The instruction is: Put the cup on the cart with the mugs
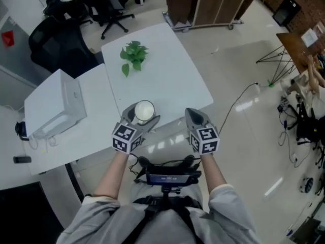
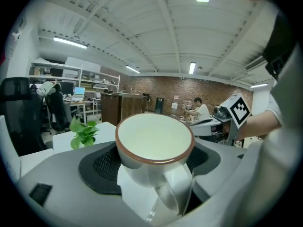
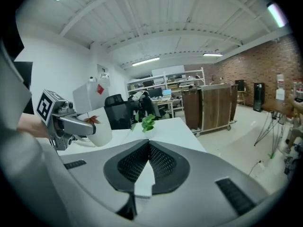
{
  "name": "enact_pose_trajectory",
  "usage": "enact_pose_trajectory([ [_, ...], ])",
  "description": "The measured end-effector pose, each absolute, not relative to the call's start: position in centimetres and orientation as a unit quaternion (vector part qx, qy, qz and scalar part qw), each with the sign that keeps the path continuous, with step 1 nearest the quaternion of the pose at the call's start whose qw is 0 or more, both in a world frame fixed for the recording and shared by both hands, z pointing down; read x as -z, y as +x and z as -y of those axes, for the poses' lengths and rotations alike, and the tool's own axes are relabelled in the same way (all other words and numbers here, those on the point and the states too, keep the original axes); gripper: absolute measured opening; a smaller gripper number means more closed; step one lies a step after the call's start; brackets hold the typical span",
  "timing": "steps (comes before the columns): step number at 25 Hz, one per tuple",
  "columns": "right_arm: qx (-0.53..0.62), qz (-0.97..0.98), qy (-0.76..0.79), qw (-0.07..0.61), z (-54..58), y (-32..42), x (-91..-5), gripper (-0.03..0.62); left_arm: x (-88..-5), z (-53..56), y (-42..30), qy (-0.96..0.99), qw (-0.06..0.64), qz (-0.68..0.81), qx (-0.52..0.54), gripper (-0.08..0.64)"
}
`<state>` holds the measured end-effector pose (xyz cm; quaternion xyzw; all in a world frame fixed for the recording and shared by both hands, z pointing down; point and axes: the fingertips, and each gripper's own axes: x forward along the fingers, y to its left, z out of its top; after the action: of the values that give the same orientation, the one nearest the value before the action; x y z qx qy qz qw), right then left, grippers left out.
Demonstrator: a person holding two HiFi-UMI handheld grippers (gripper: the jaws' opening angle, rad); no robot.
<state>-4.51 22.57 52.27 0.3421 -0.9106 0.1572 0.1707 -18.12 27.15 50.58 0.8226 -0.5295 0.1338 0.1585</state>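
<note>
Left gripper (image 1: 142, 117) is clamped on the cup (image 2: 155, 141), one pad on each side of the body: cup upright, mouth up, handle towards the gripper, white with a brown rim. The cup is in the air over the near edge of the table (image 1: 167, 75); a plant (image 1: 133, 55) stands near the table's far edge and a white box (image 1: 53, 108) sits at the left end. Right gripper (image 1: 190, 113) has its jaws pressed together on nothing, level with the left one and just off the same near edge, above the floor.
</note>
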Motion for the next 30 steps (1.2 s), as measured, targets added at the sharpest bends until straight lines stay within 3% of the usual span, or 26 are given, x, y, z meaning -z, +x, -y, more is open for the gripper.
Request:
enact_pose_trajectory([
  [13,-0.177,0.886,0.41,0.126,-16.6,16.6,-51.2,0.008,-49.6,-18.0,3.1,0.86,0.141,0.467,-0.15,0.4],
  [30,-0.167,0.851,0.485,0.114,-7.2,30.1,-50.4,0.008,-49.8,-6.5,18.5,0.907,0.121,0.369,-0.165,0.4],
])
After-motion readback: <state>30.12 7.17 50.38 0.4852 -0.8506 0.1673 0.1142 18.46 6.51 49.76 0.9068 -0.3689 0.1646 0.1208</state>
